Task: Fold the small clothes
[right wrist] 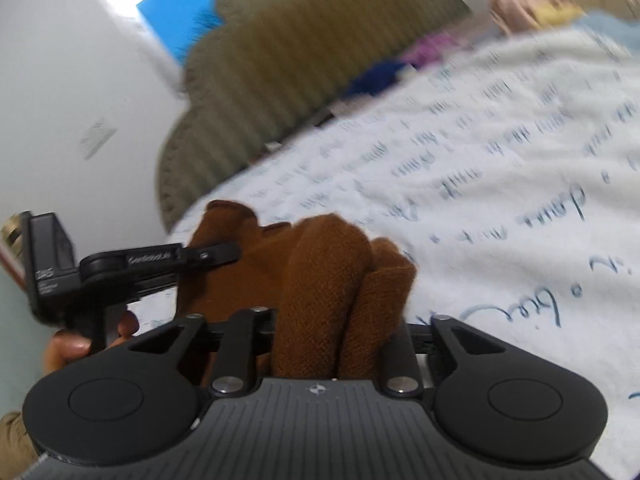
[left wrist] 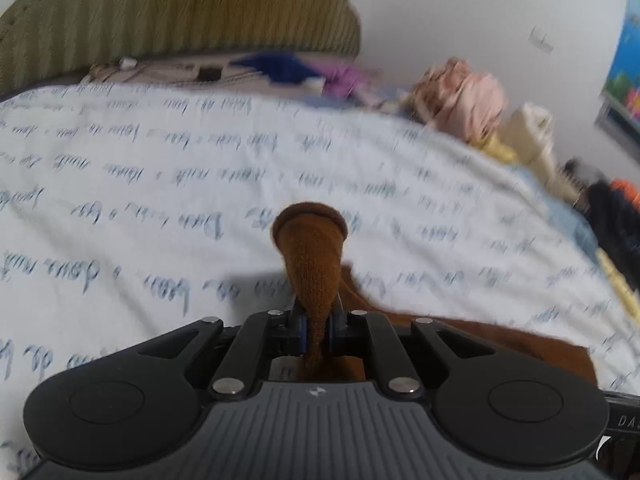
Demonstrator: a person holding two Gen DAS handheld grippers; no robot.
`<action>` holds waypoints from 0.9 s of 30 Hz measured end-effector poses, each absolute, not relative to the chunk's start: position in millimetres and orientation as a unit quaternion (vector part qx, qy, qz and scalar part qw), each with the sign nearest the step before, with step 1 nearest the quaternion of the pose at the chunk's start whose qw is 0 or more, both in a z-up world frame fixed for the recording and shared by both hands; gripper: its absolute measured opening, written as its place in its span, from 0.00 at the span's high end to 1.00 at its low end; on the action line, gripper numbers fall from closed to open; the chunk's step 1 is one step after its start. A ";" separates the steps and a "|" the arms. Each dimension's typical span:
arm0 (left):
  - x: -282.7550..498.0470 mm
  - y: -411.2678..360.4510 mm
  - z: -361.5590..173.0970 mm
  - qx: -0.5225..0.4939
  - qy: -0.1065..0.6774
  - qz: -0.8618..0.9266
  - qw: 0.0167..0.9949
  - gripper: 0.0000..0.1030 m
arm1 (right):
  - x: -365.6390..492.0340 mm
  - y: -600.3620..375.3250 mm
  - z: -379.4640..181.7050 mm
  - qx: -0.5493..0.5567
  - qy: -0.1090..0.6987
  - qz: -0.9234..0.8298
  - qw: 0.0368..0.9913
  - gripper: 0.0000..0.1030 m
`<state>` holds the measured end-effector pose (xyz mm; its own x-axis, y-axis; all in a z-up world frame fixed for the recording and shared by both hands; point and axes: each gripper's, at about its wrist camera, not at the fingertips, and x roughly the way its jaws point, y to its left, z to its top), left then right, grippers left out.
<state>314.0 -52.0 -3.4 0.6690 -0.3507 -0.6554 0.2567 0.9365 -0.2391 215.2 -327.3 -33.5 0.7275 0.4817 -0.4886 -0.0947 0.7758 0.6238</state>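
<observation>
The left gripper (left wrist: 316, 330) pinches the brown knit garment (left wrist: 310, 264) between its fingers, above the bed (left wrist: 160, 200). Fabric bunches ahead of the right gripper (right wrist: 332, 336), hiding its fingers; their grip cannot be told.

One brown garment (left wrist: 316, 264) — two tools (left wrist: 316, 332).

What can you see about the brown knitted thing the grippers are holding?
The brown knitted garment looks woolly, soft and rust-brown, with a rolled rim at one end. The left gripper has its jaws shut on a narrow bunched part, so that end sticks up. The right gripper holds thick folds. The rest droops onto the white bedsheet with blue writing.
</observation>
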 end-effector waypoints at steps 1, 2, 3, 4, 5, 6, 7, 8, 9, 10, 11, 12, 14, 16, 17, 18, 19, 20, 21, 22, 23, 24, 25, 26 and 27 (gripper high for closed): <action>306.8 -48.8 -1.5 -0.064 0.368 -0.169 0.912 0.89 | 213.2 -329.4 -36.3 0.298 0.345 0.156 0.876 0.49; 296.1 -44.1 0.6 -0.066 0.364 -0.175 0.913 0.83 | 207.4 -332.7 -36.9 0.305 0.348 0.159 0.872 0.46; 285.1 -39.6 3.0 -0.063 0.362 -0.179 0.913 0.77 | 199.9 -335.3 -37.2 0.312 0.348 0.162 0.869 0.43; 272.0 -34.2 5.0 -0.062 0.362 -0.180 0.913 0.61 | 191.3 -337.6 -37.6 0.319 0.350 0.164 0.865 0.41; 257.6 -28.3 6.0 -0.064 0.359 -0.182 0.913 0.45 | 181.5 -342.0 -37.4 0.327 0.353 0.166 0.860 0.36; 241.1 -21.8 7.5 -0.065 0.356 -0.185 0.914 0.40 | 170.9 -346.6 -37.7 0.337 0.354 0.169 0.856 0.35; 224.2 -15.1 9.2 -0.069 0.351 -0.195 0.913 0.39 | 159.2 -349.3 -38.9 0.345 0.355 0.172 0.852 0.35; 207.4 -9.4 9.9 -0.076 0.349 -0.211 0.910 0.39 | 147.2 -353.3 -40.3 0.354 0.357 0.177 0.846 0.35; 191.4 -4.8 8.2 -0.083 0.355 -0.226 0.903 0.39 | 135.8 -357.0 -42.7 0.366 0.357 0.184 0.839 0.35; 179.9 -1.0 5.6 -0.094 0.364 -0.239 0.895 0.38 | 123.8 -359.4 -46.2 0.382 0.356 0.192 0.831 0.35; 167.6 1.9 1.4 -0.108 0.375 -0.254 0.885 0.39 | 113.5 -361.0 -50.1 0.396 0.359 0.201 0.821 0.35; 156.9 3.2 -3.8 -0.117 0.387 -0.268 0.874 0.39 | 105.0 -359.8 -53.2 0.406 0.363 0.212 0.811 0.35; 142.2 1.3 -14.5 -0.120 0.408 -0.270 0.864 0.40 | 89.8 -353.7 -56.1 0.412 0.364 0.216 0.807 0.38; 134.3 -1.6 -24.2 -0.113 0.419 -0.264 0.862 0.55 | 84.3 -342.3 -57.1 0.400 0.373 0.224 0.807 0.45; 131.2 -2.1 -27.3 -0.112 0.420 -0.258 0.863 0.70 | 82.6 -336.0 -57.8 0.392 0.378 0.219 0.810 0.57; 130.2 -1.7 -29.8 -0.118 0.425 -0.251 0.861 0.74 | 83.1 -331.3 -58.8 0.386 0.384 0.214 0.811 0.72; 129.0 0.2 -30.6 -0.129 0.427 -0.246 0.861 0.82 | 83.8 -328.4 -59.9 0.383 0.386 0.212 0.812 0.75; 127.3 2.5 -29.5 -0.138 0.426 -0.243 0.861 0.85 | 82.8 -327.3 -60.3 0.385 0.383 0.208 0.813 0.77; 125.1 5.0 -26.1 -0.145 0.424 -0.239 0.862 0.85 | 80.9 -327.7 -58.7 0.392 0.380 0.202 0.813 0.79; 120.1 7.1 -22.1 -0.149 0.419 -0.238 0.863 0.86 | 78.9 -328.3 -54.3 0.397 0.373 0.203 0.814 0.80; 115.2 8.4 -18.0 -0.150 0.413 -0.238 0.866 0.86 | 75.0 -327.6 -48.3 0.395 0.364 0.205 0.818 0.80; 110.7 8.4 -15.8 -0.148 0.408 -0.236 0.870 0.86 | 71.7 -326.8 -42.4 0.385 0.360 0.202 0.825 0.80; 108.6 6.3 -16.9 -0.140 0.407 -0.233 0.872 0.86 | 69.6 -324.6 -38.2 0.370 0.360 0.193 0.834 0.80; 107.0 4.2 -19.1 -0.131 0.410 -0.224 0.874 0.86 | 67.9 -321.2 -36.6 0.352 0.366 0.176 0.843 0.76; 105.2 2.2 -20.8 -0.123 0.412 -0.212 0.878 0.84 | 68.1 -319.4 -37.4 0.338 0.374 0.159 0.849 0.65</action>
<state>105.2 2.2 -20.8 0.5705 -0.4732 -0.6712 0.2704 0.8800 -0.3905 68.1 -319.4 -37.4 0.6690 0.5227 -0.5283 -0.0169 0.7214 0.6923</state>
